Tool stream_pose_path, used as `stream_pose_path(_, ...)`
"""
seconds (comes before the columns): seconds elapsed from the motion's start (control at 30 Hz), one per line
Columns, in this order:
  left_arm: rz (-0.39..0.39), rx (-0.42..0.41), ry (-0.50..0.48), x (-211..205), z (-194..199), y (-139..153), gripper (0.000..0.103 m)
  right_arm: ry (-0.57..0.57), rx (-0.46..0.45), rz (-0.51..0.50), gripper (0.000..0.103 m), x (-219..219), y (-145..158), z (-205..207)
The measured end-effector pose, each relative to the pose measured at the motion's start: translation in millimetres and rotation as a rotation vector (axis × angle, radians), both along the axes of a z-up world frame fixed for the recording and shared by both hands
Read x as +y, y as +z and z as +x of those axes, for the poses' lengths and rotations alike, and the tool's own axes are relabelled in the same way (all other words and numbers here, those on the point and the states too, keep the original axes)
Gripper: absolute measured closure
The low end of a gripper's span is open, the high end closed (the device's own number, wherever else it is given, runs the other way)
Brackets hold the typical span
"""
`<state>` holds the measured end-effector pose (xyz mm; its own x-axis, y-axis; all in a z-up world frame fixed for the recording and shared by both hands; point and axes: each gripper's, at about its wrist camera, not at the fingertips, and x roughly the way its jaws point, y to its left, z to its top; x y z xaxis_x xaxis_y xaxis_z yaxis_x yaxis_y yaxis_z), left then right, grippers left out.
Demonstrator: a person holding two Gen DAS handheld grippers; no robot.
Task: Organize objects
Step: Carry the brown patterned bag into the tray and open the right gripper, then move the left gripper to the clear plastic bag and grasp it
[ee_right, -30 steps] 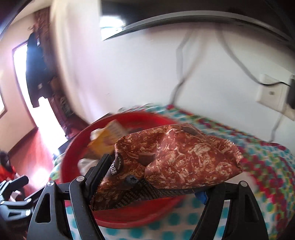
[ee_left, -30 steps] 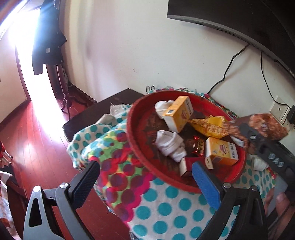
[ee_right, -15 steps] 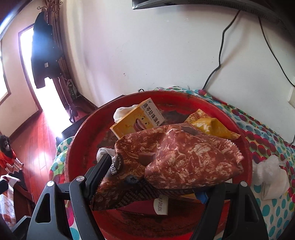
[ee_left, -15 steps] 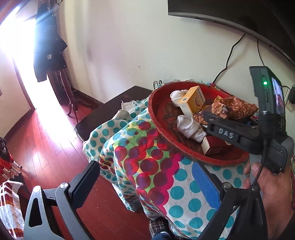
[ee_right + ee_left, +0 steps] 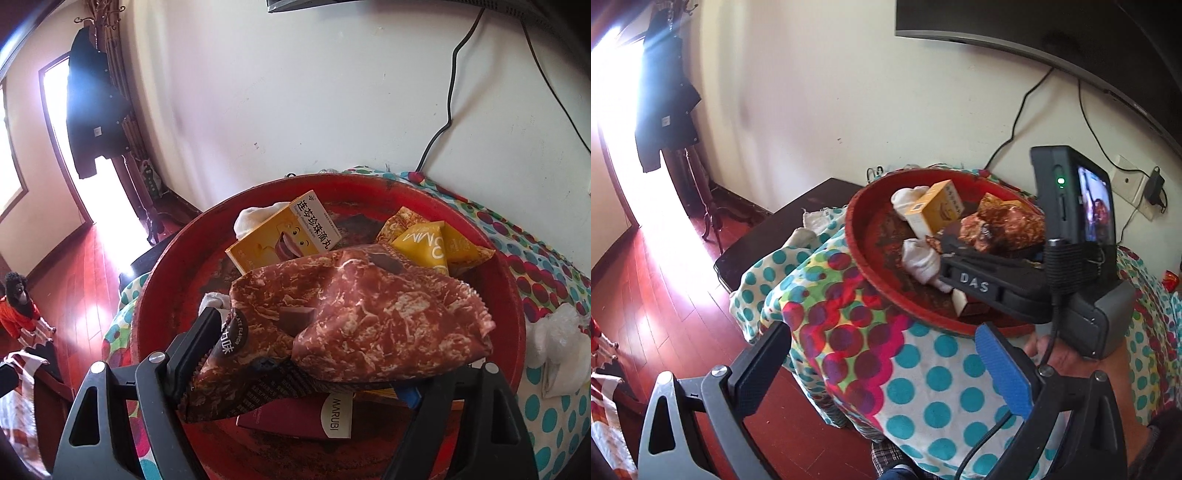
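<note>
A: Where does the right tool stand?

B: Over the near part of the red tray. It is clamped on the brown snack bag; the left finger presses the bag's near-left corner, and the blue pad of the other finger peeks out under the bag's near-right edge. The bag hangs above the tray's contents, tilted, its crimped end toward the tray's right side.

A: What lies in the tray?

B: A yellow box with Chinese print leans at the far side, partly on a white sock. A yellow packet lies at the far right of the tray. Under the bag, near the front rim, sits a dark red box marked MARUBI. A second white sock rests left of the bag.

A: And the left tool?

B: It is spread wide and holds nothing, in front of the tray and lower, over the polka-dot cloth that covers the tabletop. Its blue pad faces inward.

A: Anything beside the tray?

B: A crumpled white piece on the cloth just right of the tray; what it is cannot be told. A dark coat hangs by the bright doorway, well left of the tray.
</note>
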<state>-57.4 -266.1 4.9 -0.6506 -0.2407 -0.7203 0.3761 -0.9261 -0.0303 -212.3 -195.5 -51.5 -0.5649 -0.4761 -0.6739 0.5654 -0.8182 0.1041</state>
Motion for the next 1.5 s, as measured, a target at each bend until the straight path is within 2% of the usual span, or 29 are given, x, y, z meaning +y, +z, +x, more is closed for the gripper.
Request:
stream_pose_path(0.33, 0.008, -0.001, -0.029, 21, -7, 2, 0.001, 0.001, -0.023, -0.008, 0.017, 21, -3, 2)
stream_pose_path(0.43, 0.004, -0.003, -0.033, 27, -7, 2, 0.001, 0.012, -0.036, 0.007, 0.012, 24, -5, 3)
stream_pose_path(0.53, 0.005, -0.003, -0.036, 31, -7, 3, 0.001, 0.015, -0.009, 0.035, 0.01, 29, -6, 8)
stream_pose_path(0.67, -0.003, -0.006, -0.031, 35, -9, 2, 0.001, 0.012, -0.004, 0.002, 0.006, 42, 0, 11)
stream_pose_path(0.77, -0.003, -0.005, -0.022, 37, -10, 1, 0.001, -0.008, 0.046, 0.021, 0.0, 50, 7, 15)
stream_pose_path(0.93, -0.009, -0.009, -0.026, 44, -12, 1, 0.001, -0.032, 0.072, 0.006, 0.0, 72, 14, 18)
stream_pose_path(1.1, -0.023, -0.012, -0.037, 54, -11, 2, 0.001, -0.063, 0.122, 0.045, 0.0, 94, 15, 22)
stream_pose_path(1.3, -0.037, -0.012, -0.044, 66, -11, 4, 0.001, -0.159, 0.131, 0.064, 0.0, 141, 10, 16)
stream_pose_path(1.5, -0.066, -0.021, -0.055, 81, -18, 2, 0.001, -0.321, 0.139, 0.09, 0.0, 213, 5, 3)
